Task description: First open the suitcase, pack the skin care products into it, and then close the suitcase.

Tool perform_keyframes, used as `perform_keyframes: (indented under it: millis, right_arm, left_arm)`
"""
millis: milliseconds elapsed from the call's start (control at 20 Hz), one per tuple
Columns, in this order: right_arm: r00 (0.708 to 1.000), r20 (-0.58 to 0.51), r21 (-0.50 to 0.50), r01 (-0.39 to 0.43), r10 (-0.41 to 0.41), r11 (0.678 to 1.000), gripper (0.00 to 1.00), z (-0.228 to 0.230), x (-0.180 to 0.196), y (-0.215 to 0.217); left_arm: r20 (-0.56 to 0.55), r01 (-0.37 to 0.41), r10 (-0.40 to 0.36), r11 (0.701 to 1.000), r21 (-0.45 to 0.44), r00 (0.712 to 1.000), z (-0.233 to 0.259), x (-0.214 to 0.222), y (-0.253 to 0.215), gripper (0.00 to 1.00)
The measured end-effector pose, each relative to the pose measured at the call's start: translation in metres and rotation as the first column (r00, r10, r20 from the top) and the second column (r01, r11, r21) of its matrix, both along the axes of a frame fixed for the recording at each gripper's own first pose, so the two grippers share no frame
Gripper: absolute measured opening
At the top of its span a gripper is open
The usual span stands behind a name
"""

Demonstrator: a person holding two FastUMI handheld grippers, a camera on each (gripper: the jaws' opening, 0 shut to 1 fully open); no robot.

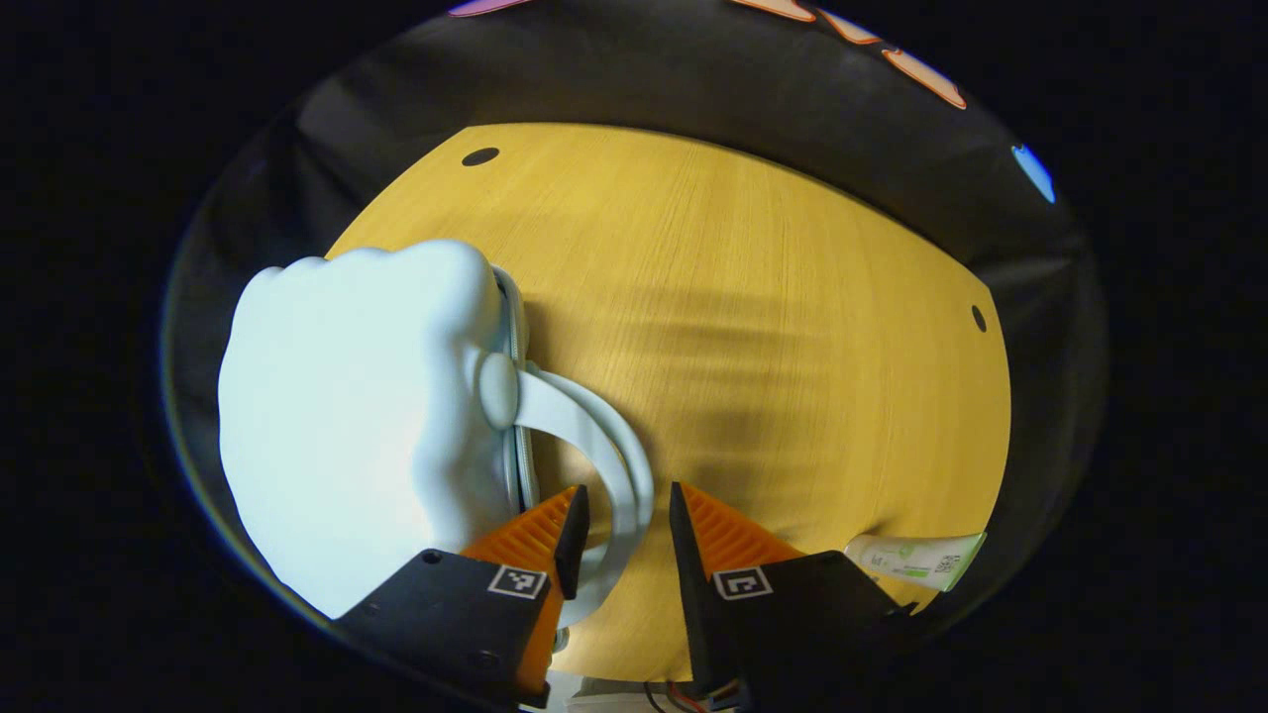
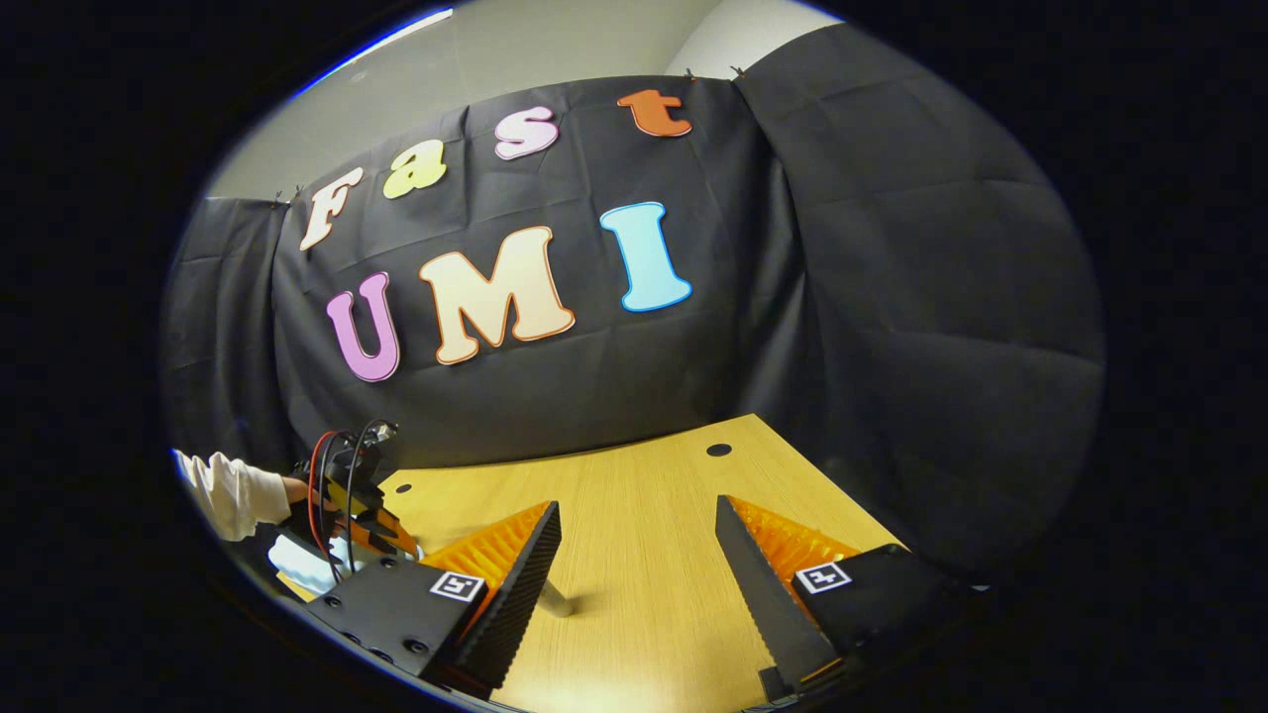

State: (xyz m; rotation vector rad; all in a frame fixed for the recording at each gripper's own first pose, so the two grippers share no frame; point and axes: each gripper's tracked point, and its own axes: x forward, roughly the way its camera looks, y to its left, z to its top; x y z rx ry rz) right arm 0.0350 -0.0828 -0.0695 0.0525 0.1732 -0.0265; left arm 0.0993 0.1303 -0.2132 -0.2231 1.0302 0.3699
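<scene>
Jaws of the left gripper point(image 1: 624, 525) stand parted around the pale curved handle point(image 1: 594, 426) of the white suitcase point(image 1: 357, 416), which lies closed at the tabletop's point(image 1: 773, 327) left edge; whether they touch the handle, I cannot tell. A skin-care tube point(image 1: 916, 560) lies at the near right edge. Seen from the right gripper point(image 2: 639, 555), itself open above bare wood, a sleeve point(image 2: 233, 495) shows at far left.

Even overhead light, soft shadows on table point(image 1: 773, 327), suitcase point(image 1: 357, 416) overexposed, fisheye-bent edges.
</scene>
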Motion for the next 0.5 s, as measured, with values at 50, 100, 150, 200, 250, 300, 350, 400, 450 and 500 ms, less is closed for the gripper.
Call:
perform_keyframes:
  millis: [50,100,150,200,250,300,350,400,450,500]
  right_arm:
    - [1.000,-0.001,0.004,0.003,-0.003,1.000,0.98,-0.001,0.000,-0.002]
    - [1.000,-0.006,0.006,0.007,-0.006,1.000,0.98,-0.004,0.000,-0.004]
    - [1.000,-0.012,0.007,0.010,-0.010,1.000,0.97,-0.006,-0.001,-0.005]
    - [1.000,-0.016,0.007,0.013,-0.013,1.000,0.98,-0.008,-0.002,-0.008]
    - [1.000,-0.018,0.007,0.015,-0.014,1.000,0.98,-0.008,-0.002,-0.009]
    - [1.000,-0.020,0.004,0.016,-0.016,1.000,0.98,-0.009,-0.004,-0.010]
    - [1.000,-0.022,0.000,0.017,-0.017,1.000,0.98,-0.009,-0.004,-0.012]
    - [1.000,-0.024,-0.003,0.018,-0.018,1.000,0.98,-0.011,-0.005,-0.012]
    - [1.000,-0.025,-0.003,0.018,-0.018,1.000,0.98,-0.010,-0.004,-0.013]
    - [1.000,-0.025,-0.003,0.017,-0.017,1.000,0.98,-0.011,-0.004,-0.013]
  left_arm:
    - [-0.009,0.000,0.000,1.000,0.005,1.000,-0.003,0.001,0.001,0.44]
    - [-0.022,0.001,0.000,1.000,0.017,1.000,-0.006,0.003,0.004,0.38]
    - [-0.036,-0.001,0.002,0.999,0.034,0.999,-0.009,0.002,0.008,0.34]
    - [-0.045,-0.001,0.003,0.999,0.040,0.999,-0.012,0.004,0.010,0.29]
    - [-0.056,-0.004,0.006,0.999,0.043,0.998,-0.016,0.003,0.011,0.28]
    - [-0.063,-0.008,0.010,0.999,0.040,0.998,-0.020,0.004,0.012,0.25]
    - [-0.067,-0.013,0.015,0.999,0.035,0.998,-0.022,0.004,0.011,0.23]
    - [-0.069,-0.017,0.019,0.999,0.035,0.997,-0.023,0.006,0.011,0.22]
    - [-0.075,-0.014,0.017,0.999,0.035,0.997,-0.026,0.006,0.012,0.20]
    - [-0.081,-0.006,0.010,0.999,0.041,0.997,-0.028,0.007,0.013,0.20]
